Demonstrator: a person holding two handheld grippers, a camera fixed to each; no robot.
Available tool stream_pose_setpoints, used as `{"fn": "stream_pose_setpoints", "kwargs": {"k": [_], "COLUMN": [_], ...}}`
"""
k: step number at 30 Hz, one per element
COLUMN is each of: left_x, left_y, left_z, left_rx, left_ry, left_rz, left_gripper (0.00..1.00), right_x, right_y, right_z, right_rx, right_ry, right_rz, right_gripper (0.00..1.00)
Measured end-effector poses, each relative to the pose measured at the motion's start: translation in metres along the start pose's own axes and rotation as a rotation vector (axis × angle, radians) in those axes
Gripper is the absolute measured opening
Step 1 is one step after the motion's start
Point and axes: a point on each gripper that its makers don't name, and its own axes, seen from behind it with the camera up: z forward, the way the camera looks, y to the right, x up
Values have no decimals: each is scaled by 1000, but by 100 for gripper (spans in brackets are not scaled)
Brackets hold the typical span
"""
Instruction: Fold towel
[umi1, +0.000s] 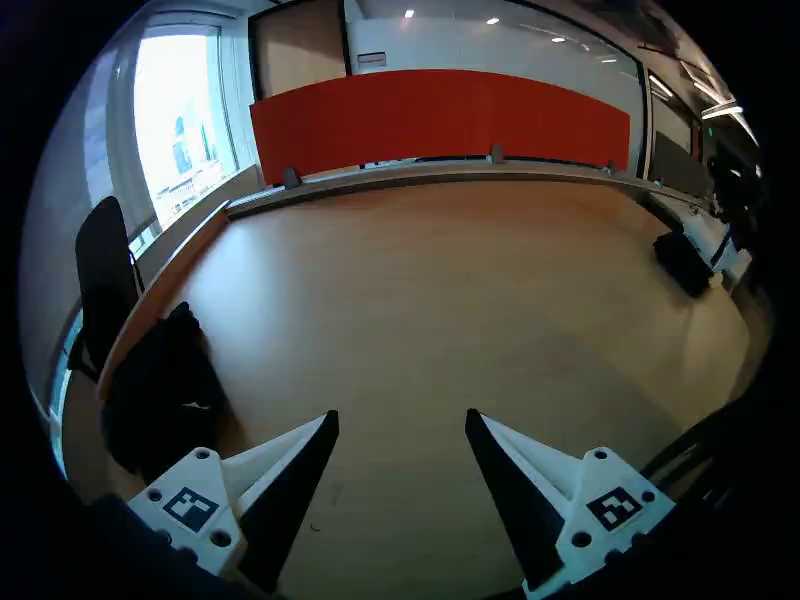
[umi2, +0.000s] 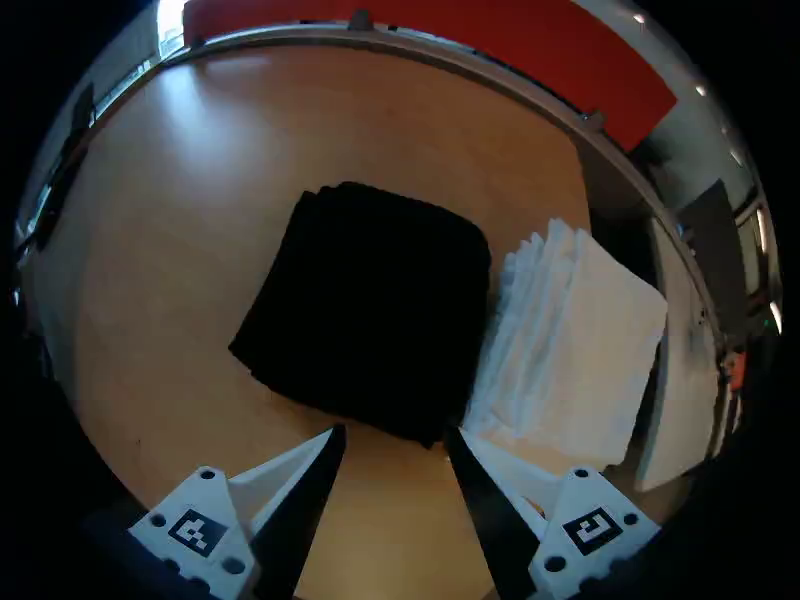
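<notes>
A stack of folded black towels (umi2: 365, 305) lies on the wooden table (umi2: 190, 190) in the right gripper view. A stack of folded white towels (umi2: 575, 345) sits against its right side. My right gripper (umi2: 395, 440) hovers open just in front of the black stack's near edge, with nothing between its fingers. In the left gripper view my left gripper (umi1: 400, 425) is open above bare table top (umi1: 450, 300), holding nothing.
A red divider panel (umi1: 440, 115) runs along the table's far edge. A black bag or cloth (umi1: 165, 385) lies at the left, beside a dark chair (umi1: 105, 275). Another dark object (umi1: 685, 262) rests at the far right. Windows lie beyond on the left.
</notes>
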Motion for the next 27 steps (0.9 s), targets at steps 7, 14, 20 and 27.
{"fn": "stream_pose_setpoints", "kwargs": {"k": [7, 14, 20, 27], "left_x": [0, 0, 0, 0], "left_y": [-3, -4, -4, -4], "left_z": [1, 1, 2, 3], "left_rx": [1, 4, 5, 7], "left_ry": [2, 1, 0, -4], "left_rz": [-4, -6, -8, -5], "left_gripper": [94, 94, 94, 94], "right_x": [19, 41, 48, 52], "right_y": [-7, -9, -8, -7], "right_z": [-2, -2, 1, 6], "right_rx": [24, 42, 44, 37], "right_ry": [55, 117, 145, 156], "right_rz": [76, 177, 241, 253], "right_gripper": [77, 77, 77, 77]}}
